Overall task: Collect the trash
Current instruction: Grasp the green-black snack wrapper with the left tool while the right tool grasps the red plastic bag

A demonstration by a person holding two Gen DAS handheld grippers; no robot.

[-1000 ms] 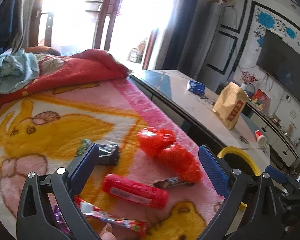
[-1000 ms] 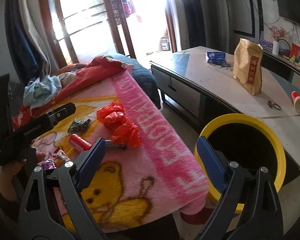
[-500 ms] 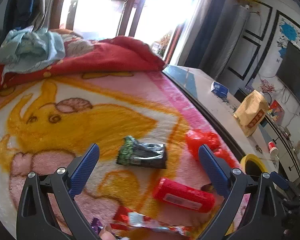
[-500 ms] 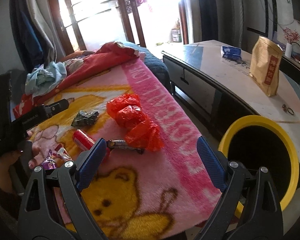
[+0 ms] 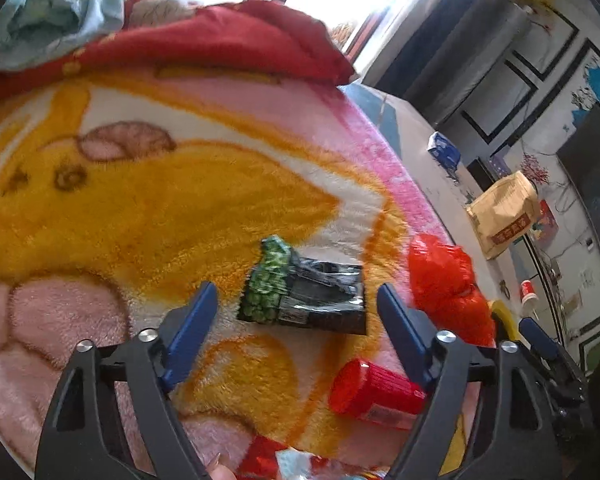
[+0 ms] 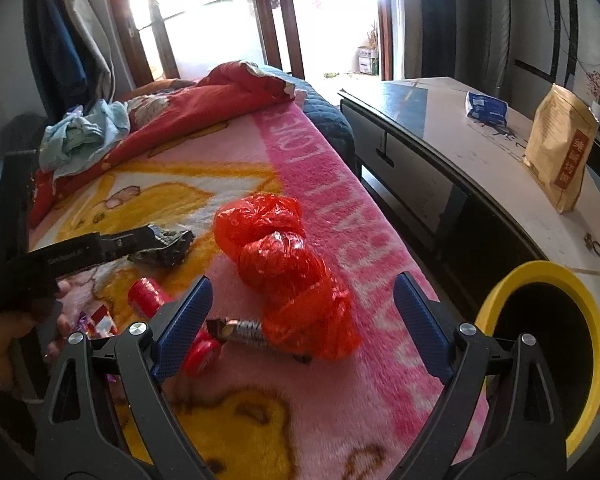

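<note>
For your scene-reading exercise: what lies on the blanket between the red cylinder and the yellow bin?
In the right wrist view, a crumpled red plastic bag and a foil-wrapped bar lie between the red cylinder and the yellow bin.

A bed covered by a fuzzy pink-and-yellow cartoon blanket (image 6: 332, 208) fills the frame's centre. On it lie a crumpled red plastic bag (image 6: 284, 264), black-and-green snack wrapper (image 5: 304, 296), red cylindrical tube (image 5: 374, 394) and a silvery candy-bar wrapper (image 6: 248, 330).

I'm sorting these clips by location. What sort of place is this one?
Most likely a lived-in room of a home, a living room or bedroom. A plush cartoon blanket covers a bed or couch with crumpled clothes; beside it stand a long low cabinet and a wall-mounted TV.
</note>
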